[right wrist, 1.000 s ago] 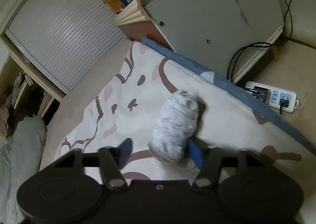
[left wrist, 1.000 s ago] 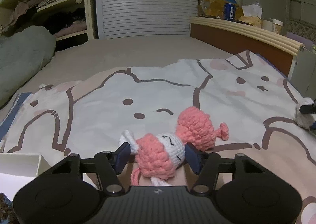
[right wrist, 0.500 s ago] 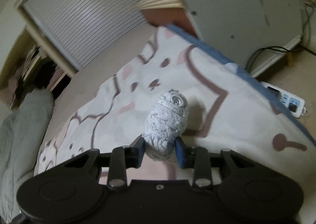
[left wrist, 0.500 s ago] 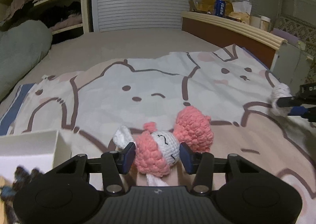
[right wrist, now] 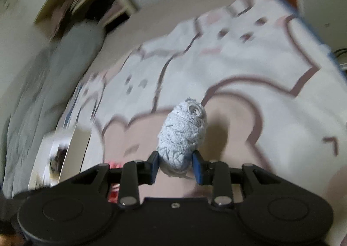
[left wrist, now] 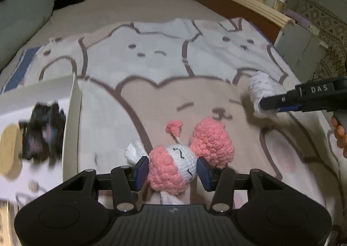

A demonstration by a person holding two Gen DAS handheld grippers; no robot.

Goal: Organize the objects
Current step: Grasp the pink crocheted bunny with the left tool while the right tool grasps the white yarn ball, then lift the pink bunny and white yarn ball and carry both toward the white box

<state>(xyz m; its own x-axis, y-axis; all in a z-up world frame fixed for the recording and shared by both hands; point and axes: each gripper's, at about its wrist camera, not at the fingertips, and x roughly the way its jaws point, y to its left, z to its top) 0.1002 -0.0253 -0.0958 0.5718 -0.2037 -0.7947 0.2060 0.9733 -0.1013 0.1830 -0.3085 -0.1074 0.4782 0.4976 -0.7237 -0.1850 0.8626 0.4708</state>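
A pink and white crochet doll (left wrist: 173, 164) hangs above the cartoon blanket (left wrist: 156, 61), with my left gripper (left wrist: 172, 169) shut on its head. Its pink body sticks out beyond the right finger. In the right wrist view my right gripper (right wrist: 176, 166) is shut on a grey-white rolled cloth bundle (right wrist: 183, 135), lifted off the blanket. The same bundle (left wrist: 261, 92) and the right gripper's fingers (left wrist: 279, 100) show at the right of the left wrist view. A white box (left wrist: 72, 102) stands at the left, with a dark fuzzy thing (left wrist: 43, 131) and a pale wooden piece (left wrist: 9, 150) inside.
A grey-green bolster (left wrist: 21, 20) lies at the far left by open shelves. A wooden headboard ledge (left wrist: 243, 0) at the back right carries a can, a bottle and packets. A grey panel (left wrist: 301, 48) stands beyond the bed's right edge. A hand (left wrist: 339, 135) shows at the right.
Both grippers have closed on their toys and lifted them, moving left towards the white box, which now fills more of both views. The right gripper has rolled.
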